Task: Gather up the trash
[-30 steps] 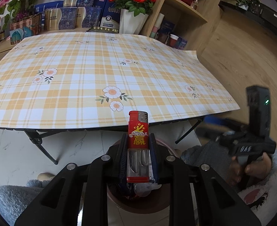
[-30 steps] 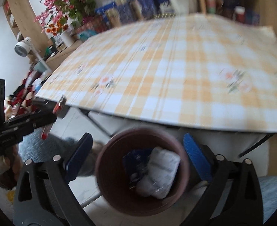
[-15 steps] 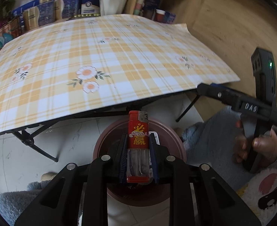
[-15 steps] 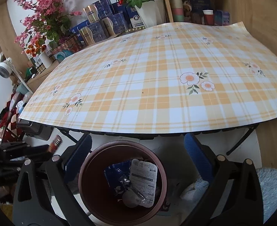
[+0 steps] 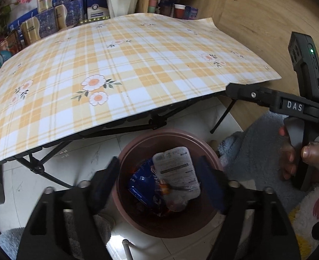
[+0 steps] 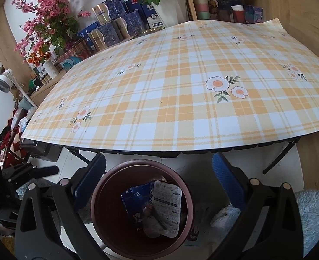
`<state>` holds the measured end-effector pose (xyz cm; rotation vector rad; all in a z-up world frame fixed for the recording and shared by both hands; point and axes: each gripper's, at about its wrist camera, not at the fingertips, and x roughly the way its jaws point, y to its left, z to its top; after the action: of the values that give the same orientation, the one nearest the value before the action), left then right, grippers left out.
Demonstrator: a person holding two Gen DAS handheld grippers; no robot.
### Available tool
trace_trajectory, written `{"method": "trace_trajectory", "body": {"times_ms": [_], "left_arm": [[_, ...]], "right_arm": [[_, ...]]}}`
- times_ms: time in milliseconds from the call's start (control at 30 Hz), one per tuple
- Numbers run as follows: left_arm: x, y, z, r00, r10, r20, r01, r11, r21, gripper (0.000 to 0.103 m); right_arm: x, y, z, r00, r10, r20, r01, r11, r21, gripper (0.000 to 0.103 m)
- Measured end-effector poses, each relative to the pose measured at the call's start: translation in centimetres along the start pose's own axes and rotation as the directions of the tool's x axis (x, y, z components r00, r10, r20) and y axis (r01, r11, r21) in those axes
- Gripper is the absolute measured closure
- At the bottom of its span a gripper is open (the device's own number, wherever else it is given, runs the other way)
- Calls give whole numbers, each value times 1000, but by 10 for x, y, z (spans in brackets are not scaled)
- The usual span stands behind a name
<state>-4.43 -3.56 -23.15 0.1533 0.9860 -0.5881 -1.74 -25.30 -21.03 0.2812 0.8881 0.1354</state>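
Note:
A brown round bin (image 5: 165, 131) stands on the floor under the table's edge. Inside lie a white packet (image 5: 176, 169) and a blue wrapper (image 5: 141, 186), with a small red-orange blur (image 5: 164, 187) between them. My left gripper (image 5: 159, 164) hangs right over the bin. Its jaws are opening, blurred, with nothing between them. In the right wrist view the same bin (image 6: 137, 163) holds the white packet (image 6: 167, 203) and blue wrapper (image 6: 134, 197). My right gripper (image 6: 159, 164) stands open and empty above it.
The table with the orange plaid cloth (image 5: 137, 65) overhangs the bin, and its black folding legs (image 5: 51, 171) stand just behind. A hand (image 5: 311, 158) holds the right gripper's handle at the right. Boxes and flower pots (image 6: 165, 10) line the far side.
The left jaws have sprung apart and the red lighter they held is gone from between them. Both grippers came down over the bin. The right jaws stayed wide.

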Motion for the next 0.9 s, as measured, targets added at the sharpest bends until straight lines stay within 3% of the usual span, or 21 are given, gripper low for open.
{"method": "trace_trajectory", "body": {"times_ms": [133, 900], "left_arm": [[-3, 5, 1, 1000, 16, 13, -15, 1000, -25, 10], [-4, 16, 1, 998, 64, 11, -63, 995, -79, 6]], "right_arm": [[2, 2, 0, 1000, -5, -8, 5, 1000, -12, 6], [7, 3, -2, 999, -20, -28, 20, 1000, -16, 6]]}}
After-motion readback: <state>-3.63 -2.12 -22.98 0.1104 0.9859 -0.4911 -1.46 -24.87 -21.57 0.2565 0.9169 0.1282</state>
